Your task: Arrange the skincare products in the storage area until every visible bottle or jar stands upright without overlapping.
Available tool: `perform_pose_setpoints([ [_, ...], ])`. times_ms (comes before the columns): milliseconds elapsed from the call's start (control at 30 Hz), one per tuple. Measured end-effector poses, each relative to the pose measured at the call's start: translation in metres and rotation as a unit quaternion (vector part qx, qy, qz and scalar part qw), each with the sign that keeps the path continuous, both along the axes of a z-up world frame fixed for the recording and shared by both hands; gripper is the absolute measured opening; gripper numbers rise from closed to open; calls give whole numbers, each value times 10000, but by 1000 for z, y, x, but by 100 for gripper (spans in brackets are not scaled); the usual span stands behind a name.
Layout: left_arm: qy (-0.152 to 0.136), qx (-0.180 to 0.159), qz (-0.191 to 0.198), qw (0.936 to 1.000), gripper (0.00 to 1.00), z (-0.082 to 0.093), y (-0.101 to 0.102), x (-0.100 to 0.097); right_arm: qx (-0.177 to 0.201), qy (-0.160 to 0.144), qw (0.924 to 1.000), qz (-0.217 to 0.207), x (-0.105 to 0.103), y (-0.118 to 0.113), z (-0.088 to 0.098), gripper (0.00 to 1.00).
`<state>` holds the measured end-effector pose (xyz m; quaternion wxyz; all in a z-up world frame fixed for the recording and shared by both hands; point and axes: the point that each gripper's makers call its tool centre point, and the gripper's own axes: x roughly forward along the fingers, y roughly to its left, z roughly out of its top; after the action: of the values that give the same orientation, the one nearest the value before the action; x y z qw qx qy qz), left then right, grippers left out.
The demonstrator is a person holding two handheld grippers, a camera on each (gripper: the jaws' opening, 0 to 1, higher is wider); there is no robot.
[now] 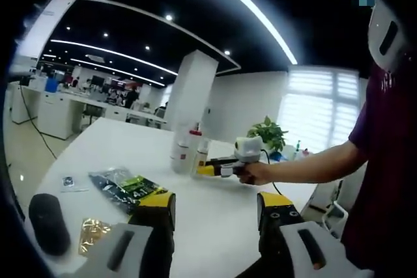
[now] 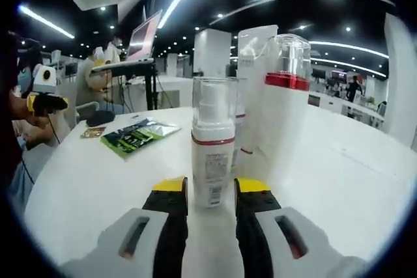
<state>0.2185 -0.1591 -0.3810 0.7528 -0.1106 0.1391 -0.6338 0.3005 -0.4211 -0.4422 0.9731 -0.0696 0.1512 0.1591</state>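
In the left gripper view my left claw (image 1: 216, 209) hangs wide and empty over the table (image 1: 215, 226) while, in the right gripper view, my right claw (image 2: 211, 194) narrowly straddles the small bottle (image 2: 211, 148) standing mid-table beside taller ones, so I should close low and square to keep it upright.

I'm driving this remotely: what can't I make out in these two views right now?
- Right gripper view: whether the right gripper touches the small pump bottle; its base sits between the jaws.
- Right gripper view: the bottles behind, hidden partly by the tall red-collared bottle.
- Left gripper view: bottle labels, too small.
- Left gripper view: dark packet, its near end hidden by the left gripper.
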Motion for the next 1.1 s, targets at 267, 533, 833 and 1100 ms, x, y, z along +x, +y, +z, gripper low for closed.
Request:
perform_pose_setpoints([
  [267, 29, 13, -29, 10000, 52, -3, -3, 0, 450, 156, 9908, -1269, -13, -16, 9, 28],
  [533, 71, 7, -82, 9999, 52, -4, -6, -1, 685, 237, 9770, -2005, -21, -2, 16, 33],
  [833, 36, 10, -25, 10000, 51, -4, -3, -1, 787, 389, 9641, -2506, -14, 0, 10, 21],
  [1100, 57, 46, 39, 10000, 50, -7, 3, 1, 427, 349, 9659, -2529, -10, -4, 13, 15],
])
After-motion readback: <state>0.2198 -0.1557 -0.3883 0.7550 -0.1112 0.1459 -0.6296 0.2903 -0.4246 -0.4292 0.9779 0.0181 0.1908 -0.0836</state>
